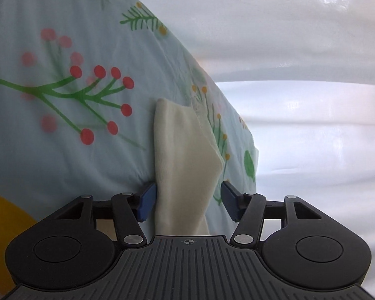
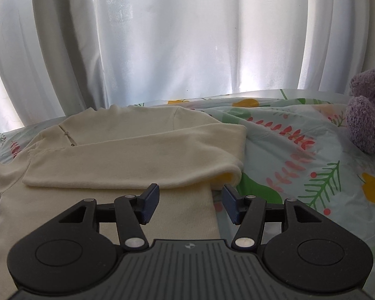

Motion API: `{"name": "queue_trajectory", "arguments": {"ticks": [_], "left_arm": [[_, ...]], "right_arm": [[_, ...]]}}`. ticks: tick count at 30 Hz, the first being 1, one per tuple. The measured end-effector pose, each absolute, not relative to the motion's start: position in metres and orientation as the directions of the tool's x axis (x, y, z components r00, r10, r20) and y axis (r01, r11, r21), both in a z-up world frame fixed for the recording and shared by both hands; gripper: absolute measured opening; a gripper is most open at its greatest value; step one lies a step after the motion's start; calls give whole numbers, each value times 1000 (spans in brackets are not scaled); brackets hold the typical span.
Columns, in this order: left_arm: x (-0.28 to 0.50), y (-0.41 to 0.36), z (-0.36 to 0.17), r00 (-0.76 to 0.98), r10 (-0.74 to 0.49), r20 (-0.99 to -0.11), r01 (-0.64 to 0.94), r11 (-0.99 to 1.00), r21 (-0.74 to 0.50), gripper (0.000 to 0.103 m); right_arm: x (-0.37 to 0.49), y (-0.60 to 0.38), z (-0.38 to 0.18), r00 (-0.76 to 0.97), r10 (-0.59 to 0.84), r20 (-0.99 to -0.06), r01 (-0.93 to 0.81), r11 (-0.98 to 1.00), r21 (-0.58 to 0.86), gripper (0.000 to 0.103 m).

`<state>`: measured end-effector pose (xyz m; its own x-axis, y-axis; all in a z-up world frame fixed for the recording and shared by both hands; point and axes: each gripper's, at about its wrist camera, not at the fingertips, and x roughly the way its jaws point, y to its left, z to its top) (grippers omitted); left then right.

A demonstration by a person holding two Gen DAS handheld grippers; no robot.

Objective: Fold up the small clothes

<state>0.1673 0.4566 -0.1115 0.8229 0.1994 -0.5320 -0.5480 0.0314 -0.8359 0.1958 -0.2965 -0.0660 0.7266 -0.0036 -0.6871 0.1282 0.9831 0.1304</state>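
No brand, label or readable writing is seen in the left wrist view; only a small crosshair mark is stamped on the tool body. The left tongs (image 1: 187,201) are seen partly open, with a strip of the cream garment (image 1: 185,165) rising between the two blue pads. The left pad (image 1: 147,201) lies against the cloth's edge, while the right pad stands clear of it, so no firm grip can be confirmed. Beyond the strip, the floral bedsheet (image 1: 62,115) is shown steeply tilted, and white curtains (image 1: 300,50) fill the right side. The scene is slightly blurred.

In the right wrist view, again only a small round emblem is seen on the tool. The right tongs (image 2: 191,203) are held partly open with nothing gripped; the garment's (image 2: 127,150) lower right corner lies beneath them. The whole garment is shown here, as it is not in the other view: it is spread flat on the bed, with one sleeve folded across the body. A purple plush toy (image 2: 367,115) is seen at the far right on the sheet (image 2: 300,150), in front of the curtains (image 2: 162,37).
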Motion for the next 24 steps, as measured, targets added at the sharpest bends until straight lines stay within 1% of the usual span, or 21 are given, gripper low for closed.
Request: {"name": "queue_trajectory", "arguments": {"ticks": [1,3,5,6,7,8,11,13,17,18,21,24], "left_arm": [[169,459,-114,824,203,-529,-543,19,-839,51],[171,463,-117,831,201,-518,-530,7,-848,46],[173,466,-119,825,195,-531,-544,17,-839,30],[175,467,-119,820,193,-538,-553,28,-833,25],[178,469,-121,815,188,-548,-564,39,-825,14],[180,471,-122,806,181,-564,-580,52,-813,8],[181,473,-119,795,192,-576,-599,96,-795,8],[184,470,-110,794,216,-568,-602,159,-782,8],[190,447,-75,852,217,-476,-523,330,-786,7],[195,436,-61,867,201,-455,-497,397,-771,7],[214,385,-14,918,105,-382,-359,625,-693,7],[232,309,26,941,-38,-337,-165,817,-553,8]], "right_arm": [[195,-295,-64,732,-1,-682,121,984,128,57],[195,-293,-61,738,-8,-674,113,987,112,58],[194,-292,-60,741,-20,-671,112,989,94,58],[194,-293,-61,740,-29,-672,117,989,86,59],[194,-294,-62,736,-35,-676,123,989,84,59],[194,-297,-63,732,-36,-680,131,987,89,59],[194,-302,-65,726,-40,-687,150,983,101,59],[193,-304,-64,725,-44,-687,160,981,106,59],[193,-309,-64,725,-17,-689,174,972,159,59],[192,-310,-64,726,-13,-687,175,970,167,59],[191,-311,-63,733,-9,-680,177,968,178,59],[190,-309,-61,740,-4,-673,174,967,185,59]]}}
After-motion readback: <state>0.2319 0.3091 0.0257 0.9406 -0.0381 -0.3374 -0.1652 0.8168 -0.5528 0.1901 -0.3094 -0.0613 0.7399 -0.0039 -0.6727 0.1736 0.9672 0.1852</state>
